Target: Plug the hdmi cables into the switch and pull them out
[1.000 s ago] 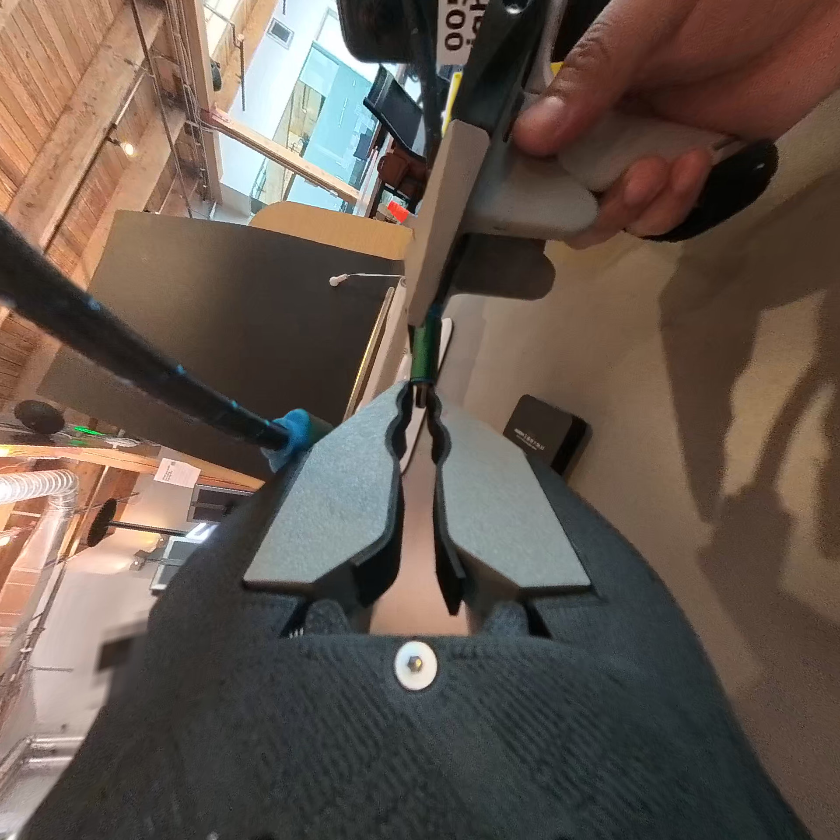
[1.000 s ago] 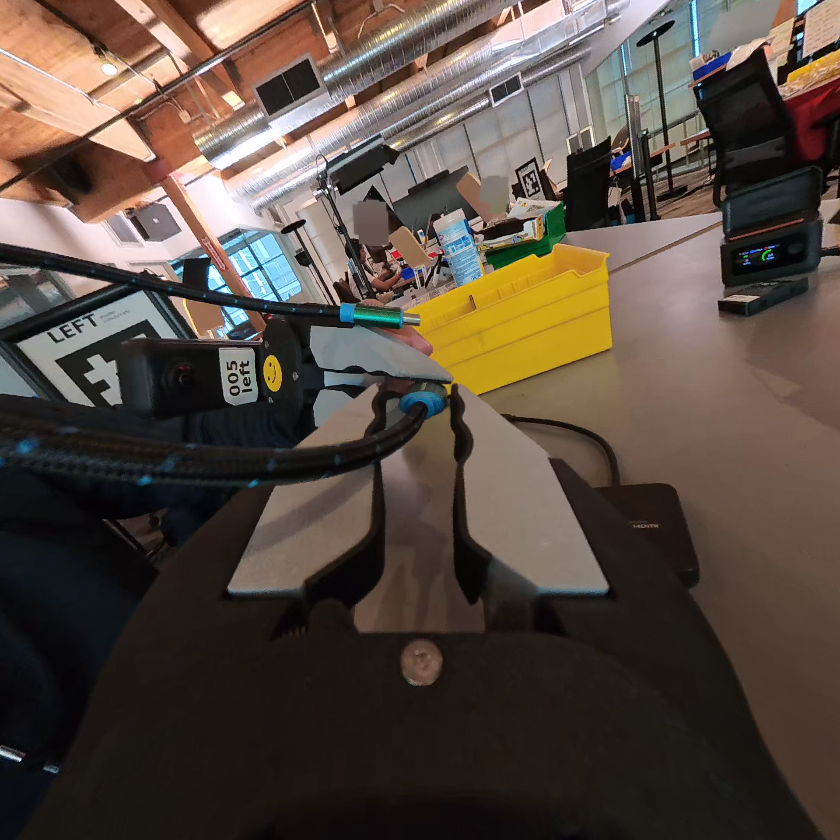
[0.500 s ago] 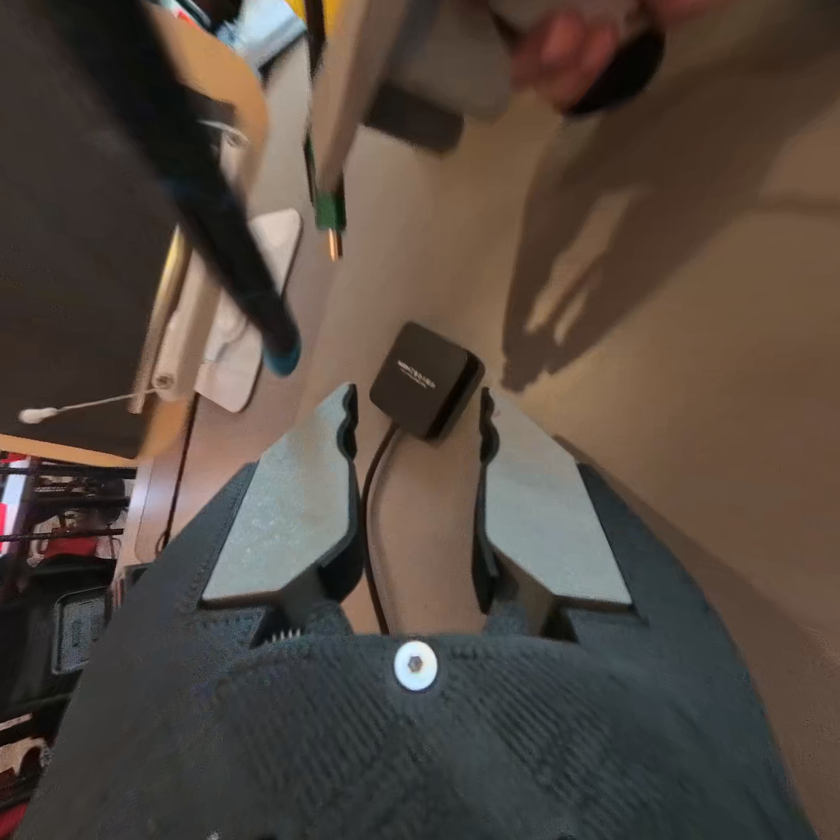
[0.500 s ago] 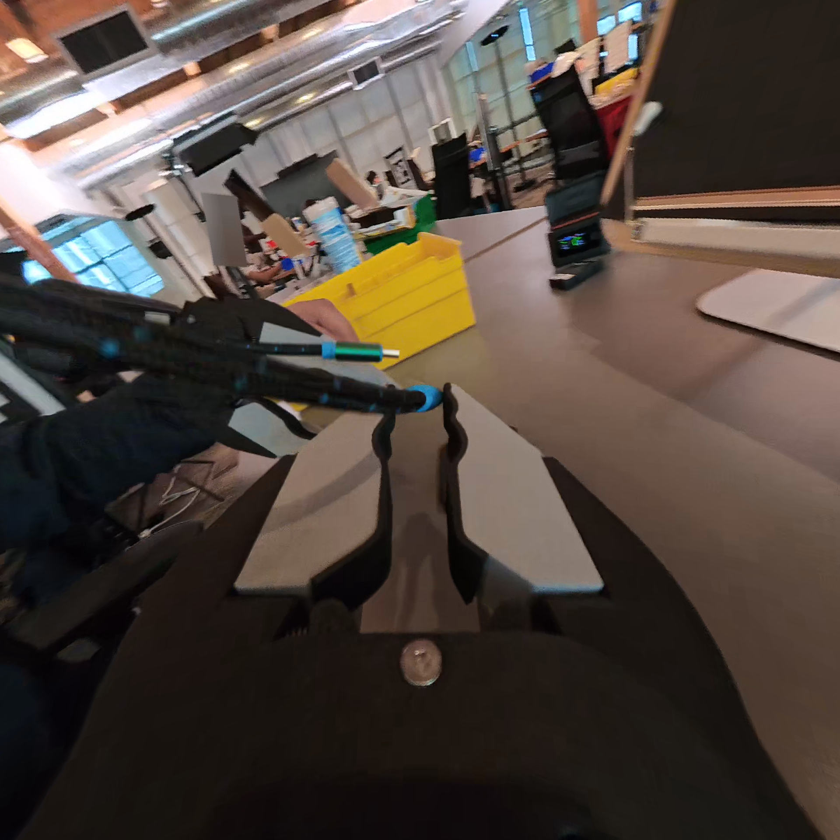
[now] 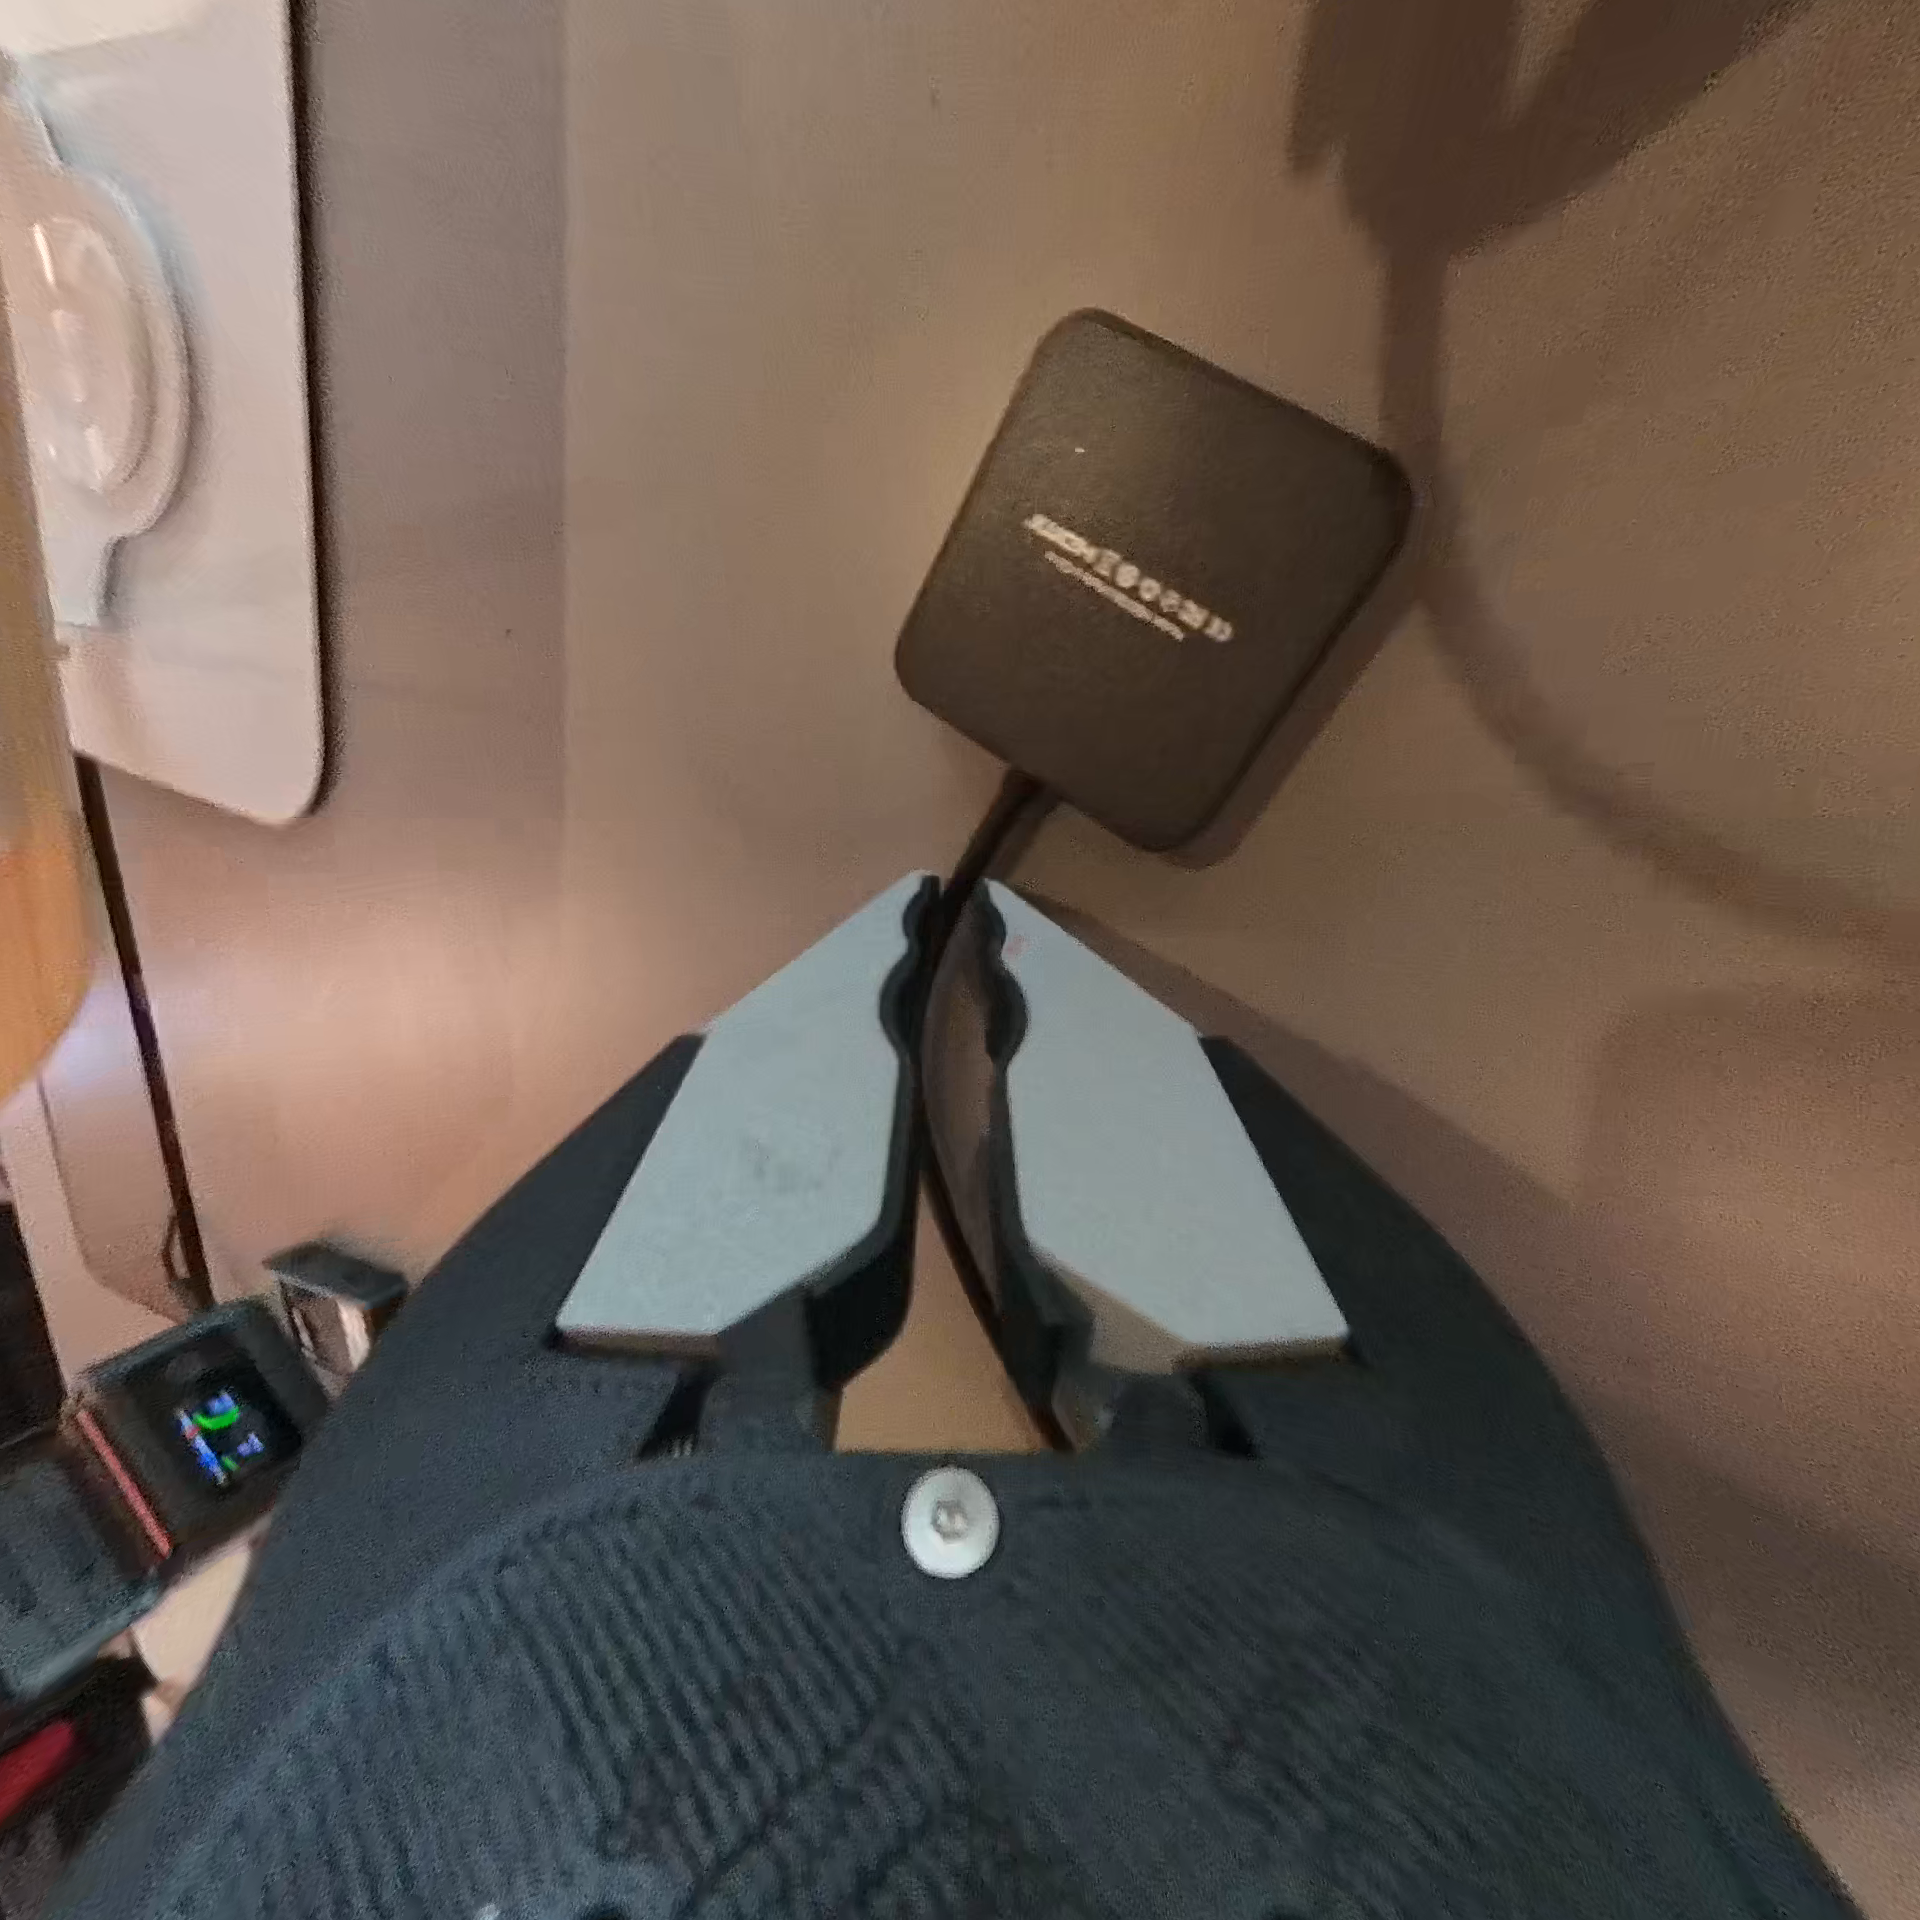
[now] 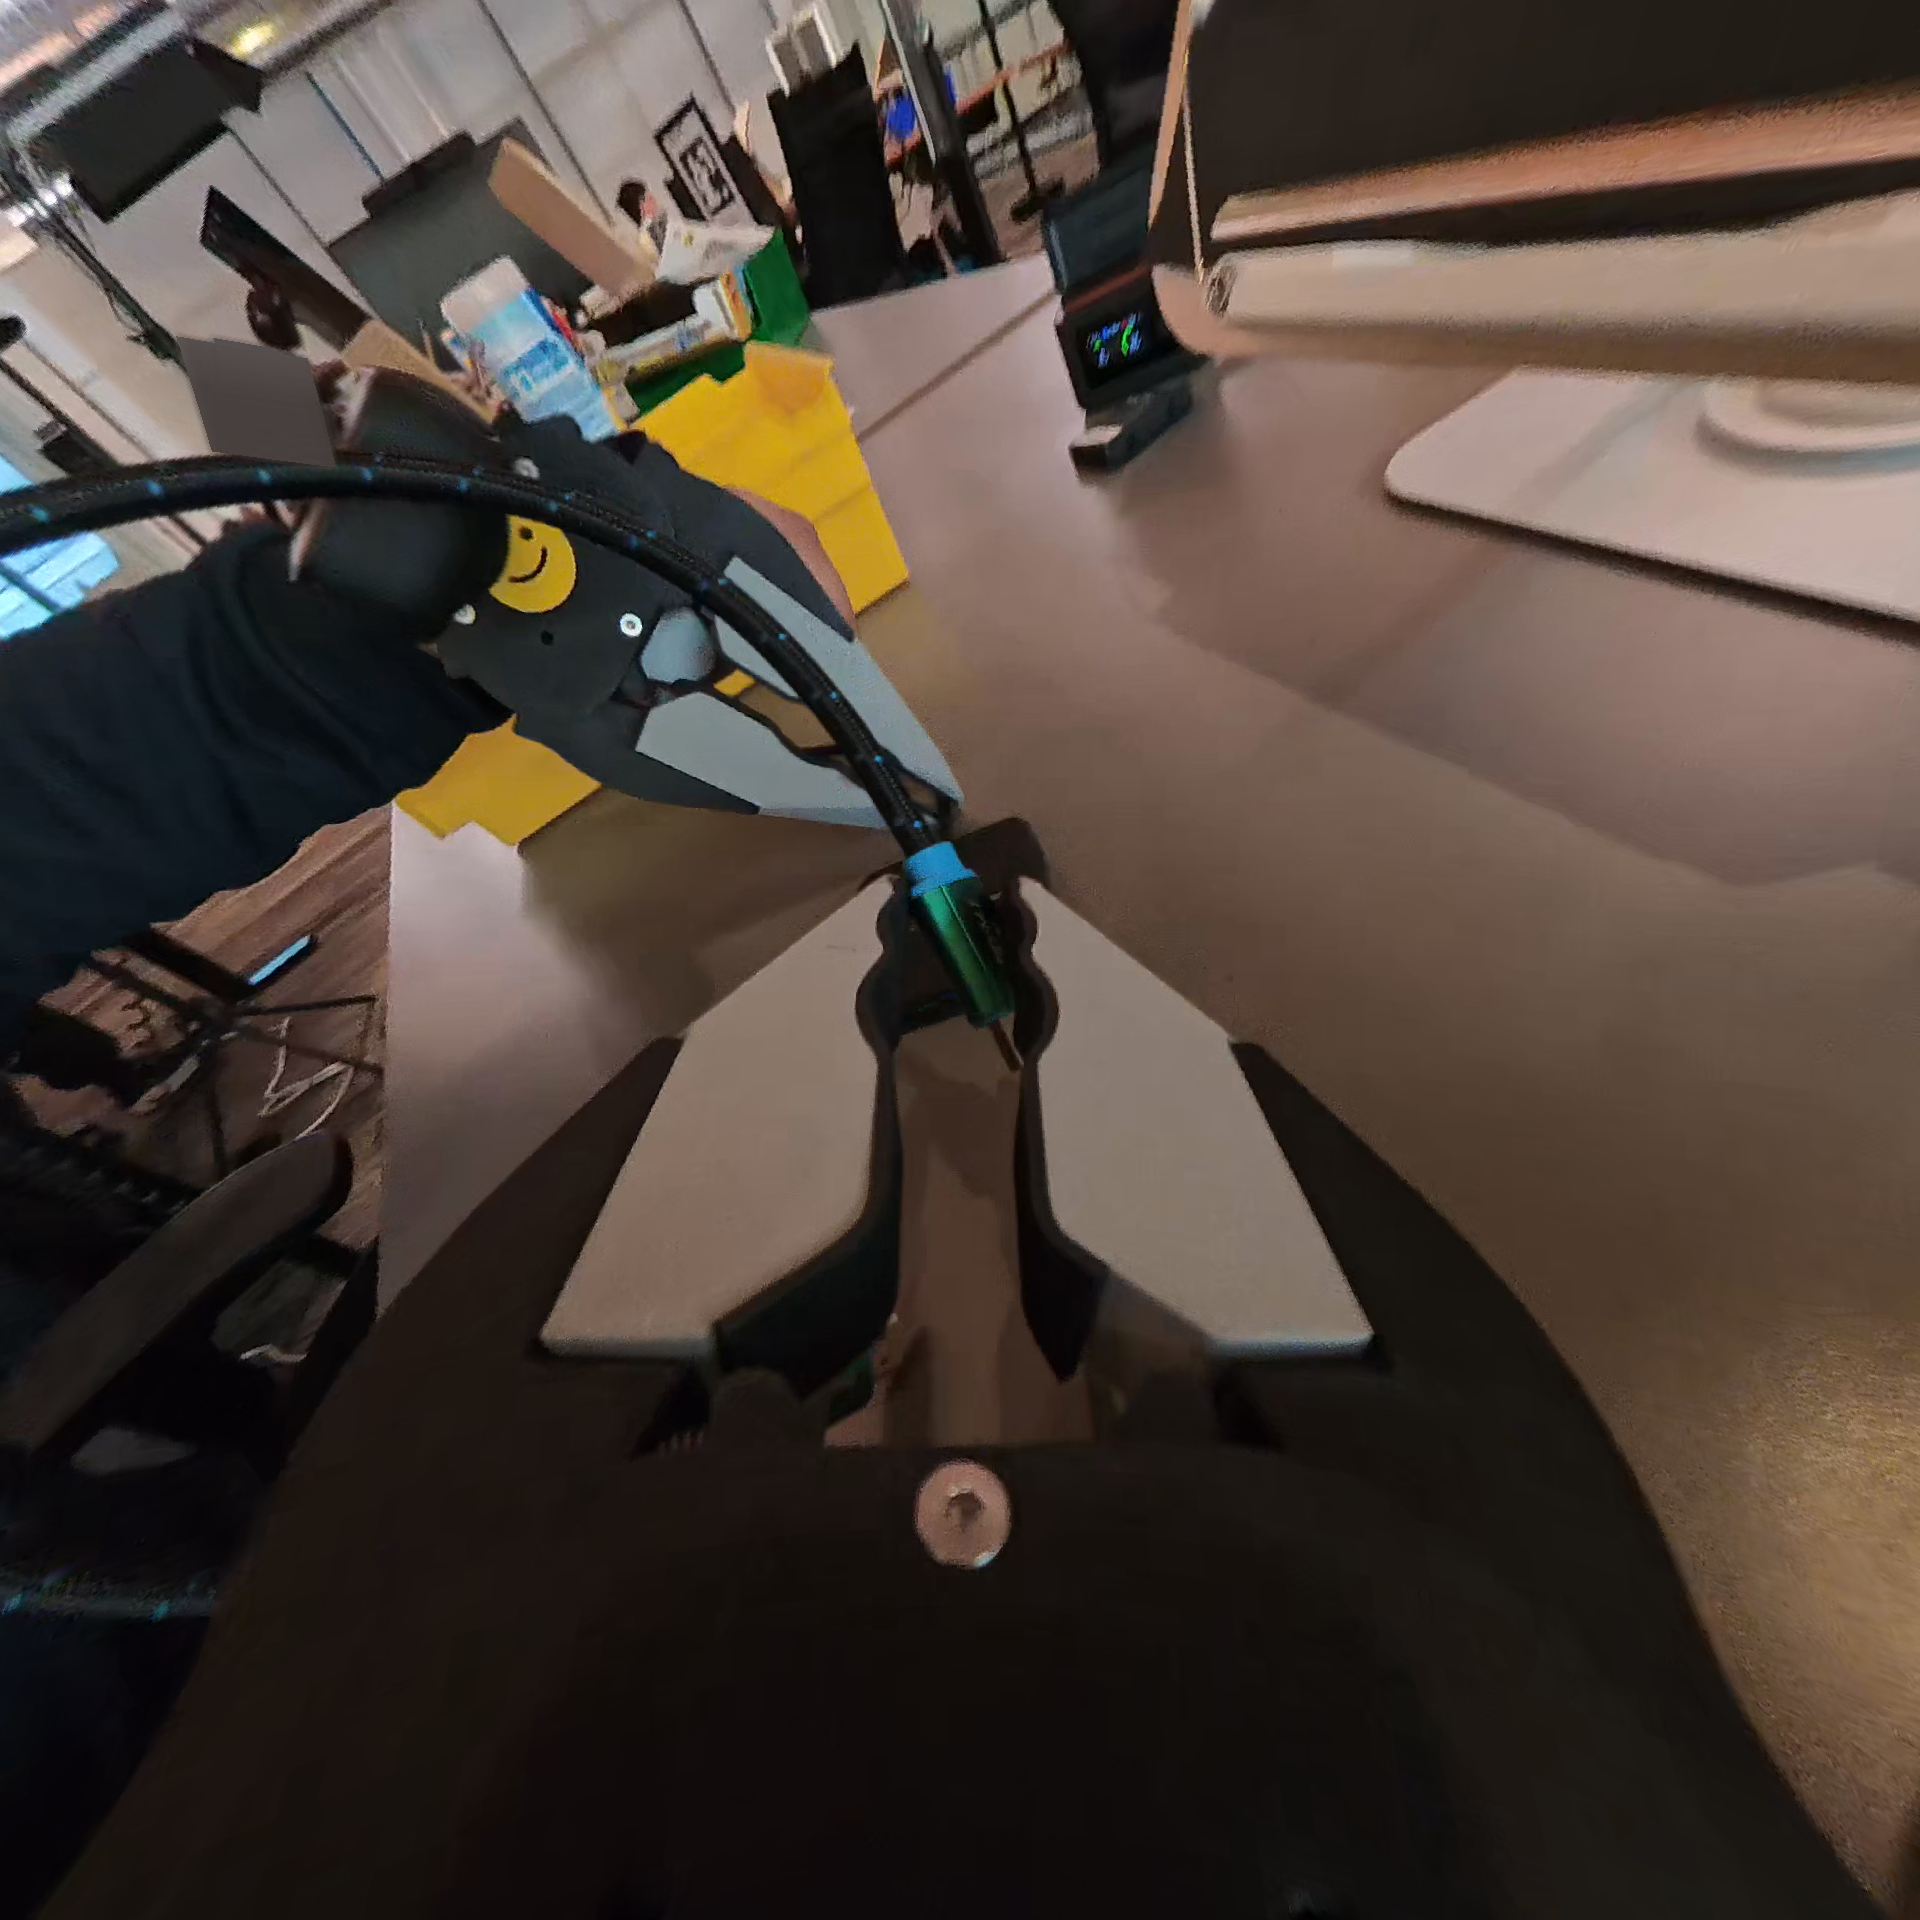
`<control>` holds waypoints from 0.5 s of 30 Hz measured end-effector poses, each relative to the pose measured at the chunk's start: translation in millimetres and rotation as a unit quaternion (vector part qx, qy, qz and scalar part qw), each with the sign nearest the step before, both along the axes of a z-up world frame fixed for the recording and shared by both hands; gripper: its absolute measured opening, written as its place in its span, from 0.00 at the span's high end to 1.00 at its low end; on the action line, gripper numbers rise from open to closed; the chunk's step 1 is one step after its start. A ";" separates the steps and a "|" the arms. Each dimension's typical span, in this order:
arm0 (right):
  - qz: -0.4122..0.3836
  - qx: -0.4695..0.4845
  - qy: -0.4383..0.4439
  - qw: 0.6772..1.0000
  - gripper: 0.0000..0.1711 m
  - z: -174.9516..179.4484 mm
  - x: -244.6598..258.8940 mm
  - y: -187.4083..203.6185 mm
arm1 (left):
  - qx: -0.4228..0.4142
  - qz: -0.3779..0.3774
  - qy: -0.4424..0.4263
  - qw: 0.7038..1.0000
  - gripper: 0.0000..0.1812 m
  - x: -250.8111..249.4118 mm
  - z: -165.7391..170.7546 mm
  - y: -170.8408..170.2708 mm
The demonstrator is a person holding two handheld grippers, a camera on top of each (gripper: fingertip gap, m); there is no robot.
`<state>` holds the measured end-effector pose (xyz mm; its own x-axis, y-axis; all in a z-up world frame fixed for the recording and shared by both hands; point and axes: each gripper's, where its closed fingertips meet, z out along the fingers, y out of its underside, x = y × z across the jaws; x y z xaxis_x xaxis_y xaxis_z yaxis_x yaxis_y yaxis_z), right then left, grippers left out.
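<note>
On the counter (image 5: 1558,1143), the light black switch (image 5: 1148,582) lies just beyond the left hand-held gripper (image 5: 951,914), which pinches its thin lead (image 5: 982,842). The right hand-held gripper (image 6: 956,925) clamps the rigid green plug (image 6: 961,951) by its shell; its braided cable (image 6: 520,499) looks stiff.

The switch (image 5: 1148,582) lies on the desk (image 5: 727,520), its lead (image 5: 971,862) running back toward the left gripper (image 5: 954,904). A monitor base (image 5: 197,416) sits to its left.
</note>
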<state>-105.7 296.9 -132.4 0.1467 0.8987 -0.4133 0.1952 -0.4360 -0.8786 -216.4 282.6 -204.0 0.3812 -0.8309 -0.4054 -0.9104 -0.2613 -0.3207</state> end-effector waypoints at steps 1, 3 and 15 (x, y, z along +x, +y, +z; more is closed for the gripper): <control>0.006 -0.005 -0.009 1.000 0.91 -3.4 -1.6 -2.2 | 0.000 -0.014 0.008 1.000 0.98 3.3 -0.1 0.0; 0.001 0.009 -0.027 1.000 0.92 -7.8 -1.3 -1.9 | -0.013 0.003 0.027 1.000 0.99 1.1 -0.4 -0.4; 0.009 0.100 -0.082 0.992 0.81 -18.8 -5.3 -12.8 | -0.134 0.180 -0.226 0.948 0.99 -12.1 50.7 -43.9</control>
<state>-111.0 284.2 -151.2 0.1798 0.9635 -0.1985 0.3489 -0.2511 -0.9029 -228.5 238.6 -153.3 0.7438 -0.6643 0.0739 -0.5328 -0.6560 -0.5345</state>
